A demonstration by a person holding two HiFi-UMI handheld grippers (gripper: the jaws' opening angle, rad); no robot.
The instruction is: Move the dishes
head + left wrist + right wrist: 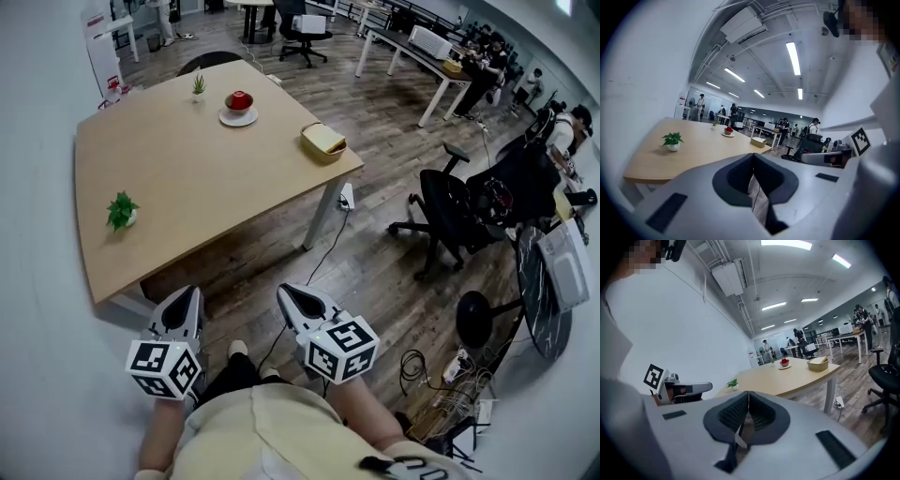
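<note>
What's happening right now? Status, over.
Both shut, empty: left gripper, right gripper, short of table. Untouched, far side: red bowl on plate, yellow dish. Nearer, off left: potted plant.

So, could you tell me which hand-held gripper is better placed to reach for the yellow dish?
Probably the right: the right hand-held gripper is on the side of the yellow dish, at the table corner on its right; the left hand-held gripper is further off. Both are shut and empty.
</note>
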